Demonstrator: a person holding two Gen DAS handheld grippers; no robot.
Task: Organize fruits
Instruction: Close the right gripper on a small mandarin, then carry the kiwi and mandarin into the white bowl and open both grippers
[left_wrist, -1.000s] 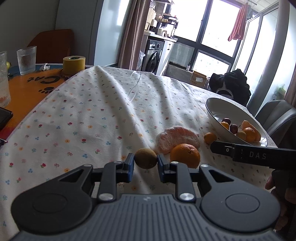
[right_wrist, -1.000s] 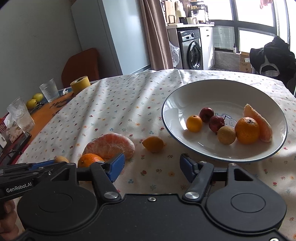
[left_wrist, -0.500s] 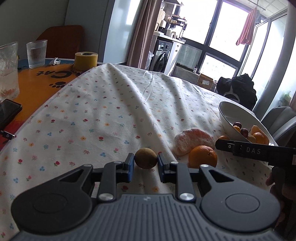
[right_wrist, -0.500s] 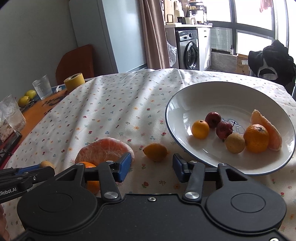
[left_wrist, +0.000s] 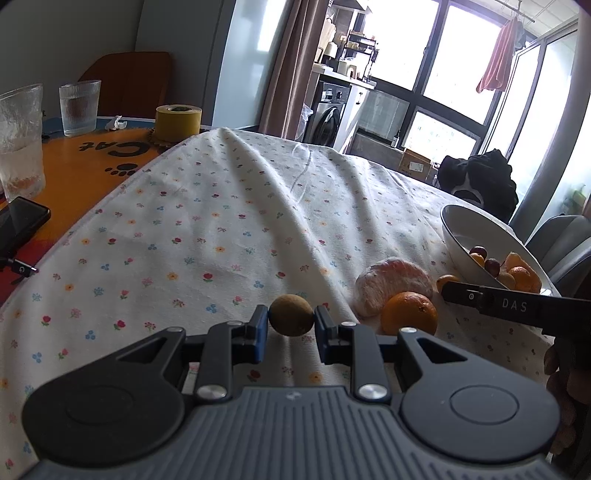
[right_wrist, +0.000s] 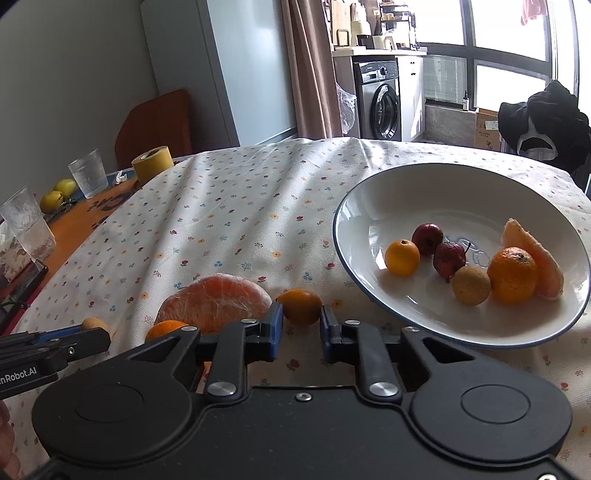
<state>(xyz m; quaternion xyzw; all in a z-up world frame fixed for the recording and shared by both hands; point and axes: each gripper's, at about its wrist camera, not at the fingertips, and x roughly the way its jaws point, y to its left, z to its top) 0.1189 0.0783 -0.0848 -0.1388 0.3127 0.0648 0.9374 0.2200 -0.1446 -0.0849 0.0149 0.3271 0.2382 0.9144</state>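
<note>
- The tablecloth is soft white cloth printed with small flowers, lying in long folds; its far half is bare. At its left edge the smooth orange tabletop shows.
- The bowl is wide, shallow, glossy white with a thin blue rim, sitting on the right side of the cloth. It holds small round fruits and a peeled wedge, with open floor at its far side.
- The left gripper has black arms and blue pads clenched on a brown fruit, an oval with a dull, rough skin, held at the near edge of the cloth.
- The right gripper has its blue pads close on either side of a small orange fruit, smooth and oval, lying on the cloth just beside the bowl's near-left rim; I cannot tell whether the pads press it.
- The peeled citrus half is a pale orange dome with stringy white pith, touching the orange.
- The orange is round with dimpled skin, between the two grippers.
</note>
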